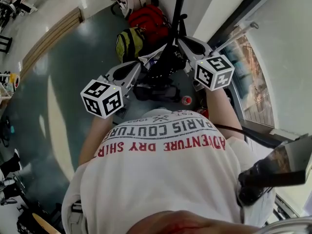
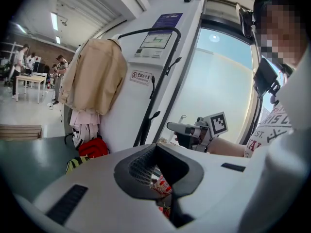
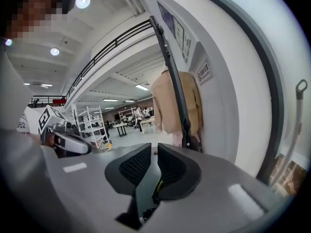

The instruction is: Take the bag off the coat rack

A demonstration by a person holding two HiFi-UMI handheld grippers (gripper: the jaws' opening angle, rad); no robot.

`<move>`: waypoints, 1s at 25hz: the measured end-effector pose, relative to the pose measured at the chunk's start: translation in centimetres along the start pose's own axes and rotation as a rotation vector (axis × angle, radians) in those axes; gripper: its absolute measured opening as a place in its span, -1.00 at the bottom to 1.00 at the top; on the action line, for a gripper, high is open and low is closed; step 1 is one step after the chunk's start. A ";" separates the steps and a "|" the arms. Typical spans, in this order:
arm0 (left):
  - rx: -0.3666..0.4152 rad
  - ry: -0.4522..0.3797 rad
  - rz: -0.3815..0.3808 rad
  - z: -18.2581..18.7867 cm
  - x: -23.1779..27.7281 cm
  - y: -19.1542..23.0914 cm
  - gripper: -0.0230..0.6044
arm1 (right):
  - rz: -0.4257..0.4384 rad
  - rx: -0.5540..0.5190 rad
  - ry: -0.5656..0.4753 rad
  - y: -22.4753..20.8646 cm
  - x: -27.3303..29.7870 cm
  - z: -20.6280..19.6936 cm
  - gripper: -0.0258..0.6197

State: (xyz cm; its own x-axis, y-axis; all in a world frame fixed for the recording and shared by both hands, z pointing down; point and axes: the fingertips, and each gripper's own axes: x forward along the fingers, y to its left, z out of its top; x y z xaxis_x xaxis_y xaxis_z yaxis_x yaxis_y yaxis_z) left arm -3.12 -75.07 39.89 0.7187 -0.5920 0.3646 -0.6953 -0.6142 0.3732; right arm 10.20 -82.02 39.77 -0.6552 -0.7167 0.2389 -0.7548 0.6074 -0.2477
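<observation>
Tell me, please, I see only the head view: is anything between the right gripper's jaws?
Observer: No. In the right gripper view the right gripper has its jaws a narrow gap apart, with nothing between them.
Operator: And the left one?
Observer: The left gripper also stands open; no strap is between its jaws.
Operator: What hangs higher up, out of my picture?
Observer: A beige coat hangs beyond the black pole, above the red bag.
</observation>
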 end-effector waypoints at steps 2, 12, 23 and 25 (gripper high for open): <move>-0.012 -0.002 0.013 0.2 0.3 0.9 -0.92 | -0.024 -0.017 0.011 -1.1 1.4 -0.2 -0.82; -0.060 0.022 0.043 -0.6 1.9 4.2 -0.92 | -0.156 0.027 0.093 -7.2 8.0 -4.5 -0.49; -0.099 0.013 0.077 -1.1 2.1 6.5 -0.92 | -0.156 0.094 0.149 -8.3 11.2 -7.2 -0.50; -0.108 0.008 0.090 -1.3 1.9 6.7 -0.92 | -0.168 0.097 0.163 -8.6 11.3 -7.4 -0.52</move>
State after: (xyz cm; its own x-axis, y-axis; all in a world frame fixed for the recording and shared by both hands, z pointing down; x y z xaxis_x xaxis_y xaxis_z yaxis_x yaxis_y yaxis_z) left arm -6.37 -79.64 44.16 0.6540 -0.6376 0.4072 -0.7533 -0.4992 0.4282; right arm 9.08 -92.81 51.60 -0.5234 -0.7351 0.4309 -0.8520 0.4431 -0.2790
